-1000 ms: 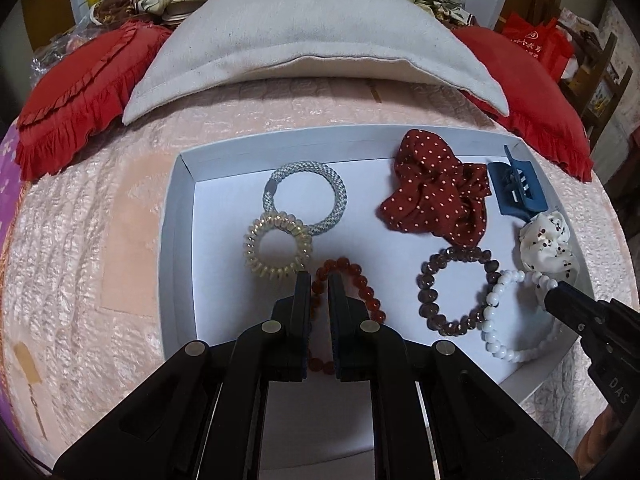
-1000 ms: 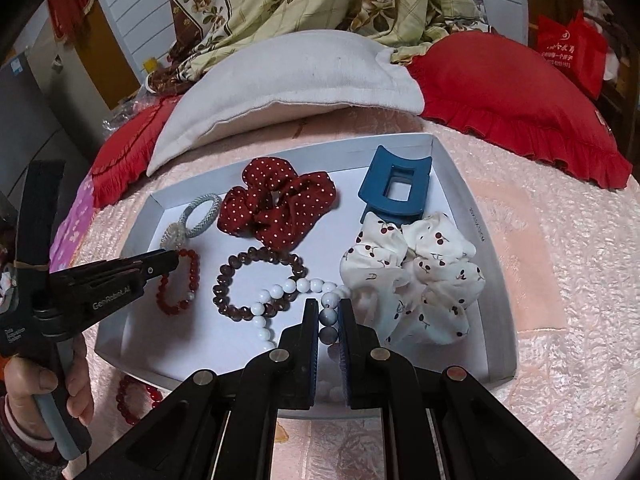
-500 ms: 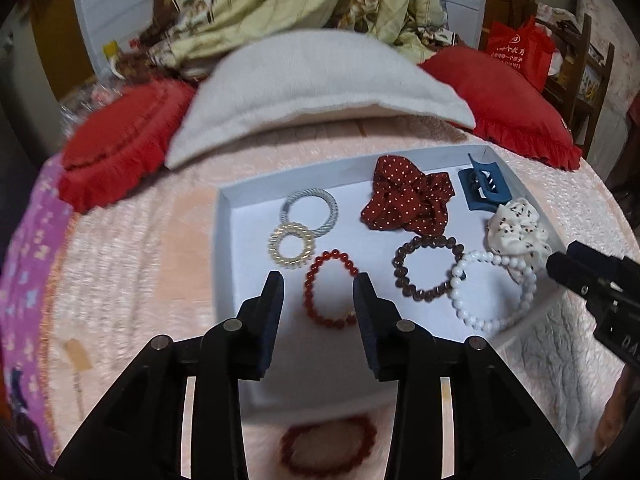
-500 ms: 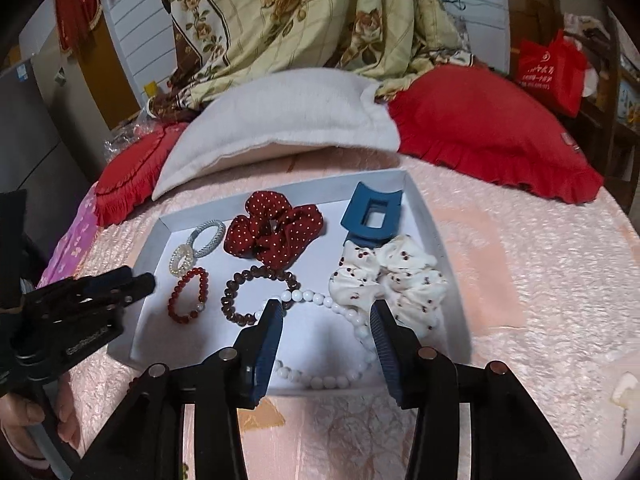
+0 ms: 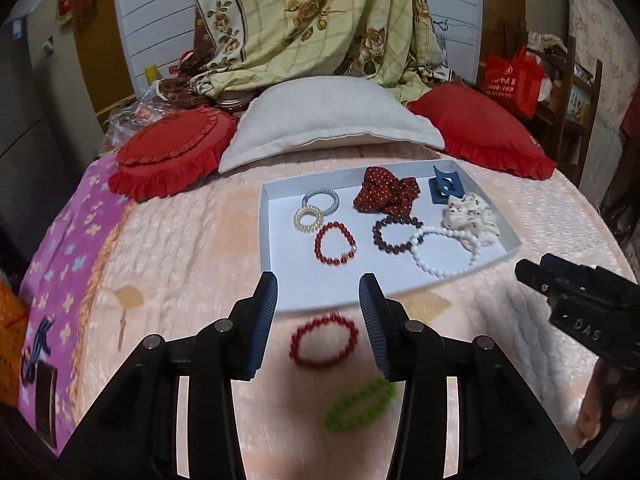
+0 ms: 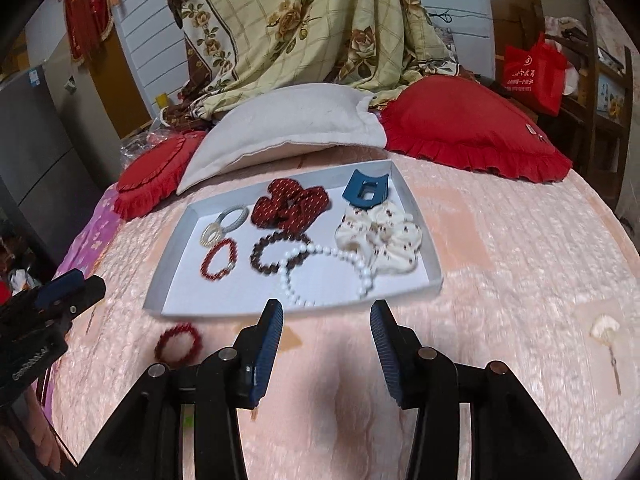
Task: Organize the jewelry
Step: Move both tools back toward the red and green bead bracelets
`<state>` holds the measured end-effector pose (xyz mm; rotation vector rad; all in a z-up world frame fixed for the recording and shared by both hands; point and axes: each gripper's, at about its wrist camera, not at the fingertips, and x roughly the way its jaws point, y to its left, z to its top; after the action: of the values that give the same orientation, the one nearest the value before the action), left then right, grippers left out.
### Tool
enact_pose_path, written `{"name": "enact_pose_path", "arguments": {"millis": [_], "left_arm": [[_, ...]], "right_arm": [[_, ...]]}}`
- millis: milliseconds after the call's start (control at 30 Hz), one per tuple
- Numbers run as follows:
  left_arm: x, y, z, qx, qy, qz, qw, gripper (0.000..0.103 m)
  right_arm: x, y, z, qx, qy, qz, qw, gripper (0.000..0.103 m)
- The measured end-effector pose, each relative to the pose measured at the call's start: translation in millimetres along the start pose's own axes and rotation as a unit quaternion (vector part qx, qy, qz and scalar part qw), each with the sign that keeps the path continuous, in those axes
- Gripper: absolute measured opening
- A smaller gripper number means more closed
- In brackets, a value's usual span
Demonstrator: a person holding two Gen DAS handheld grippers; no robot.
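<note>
On the pink bedspread (image 5: 168, 248) in front of you sits the white tray (image 5: 267, 216), holding the red dotted scrunchie (image 5: 386, 196), the cream scrunchie (image 5: 472, 216), the blue claw clip (image 5: 444, 188), the white bead bracelet (image 5: 444, 252), brown bead bracelet (image 5: 396, 235), red bead bracelet (image 5: 335, 243) and two hair ties (image 5: 316, 208); outside it, just before its near rim, a second red bracelet (image 5: 323, 341) and a green bracelet (image 5: 360, 406) lie on the bedspread. Your left tongs (image 5: 318, 292) hover above that loose red bracelet with jaws parted and opening, gripping nothing, and your right tongs (image 6: 326, 322) hang released over bare bedspread just short of the tray
</note>
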<state>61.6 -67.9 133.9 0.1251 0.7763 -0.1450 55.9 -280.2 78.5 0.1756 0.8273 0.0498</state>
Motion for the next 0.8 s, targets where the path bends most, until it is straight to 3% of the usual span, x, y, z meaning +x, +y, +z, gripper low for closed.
{"name": "enact_pose_path", "arguments": {"millis": [333, 800], "left_arm": [[-39, -3, -39, 0.004, -0.003, 0.029, 0.9996, 0.042], [-68, 14, -64, -0.015, -0.007, 0.028, 0.9995, 0.042]], "right_arm": [[-28, 12, -37, -0.009, 0.003, 0.001, 1.000, 0.044], [-46, 25, -60, -0.015, 0.008, 0.001, 1.000, 0.044]]}}
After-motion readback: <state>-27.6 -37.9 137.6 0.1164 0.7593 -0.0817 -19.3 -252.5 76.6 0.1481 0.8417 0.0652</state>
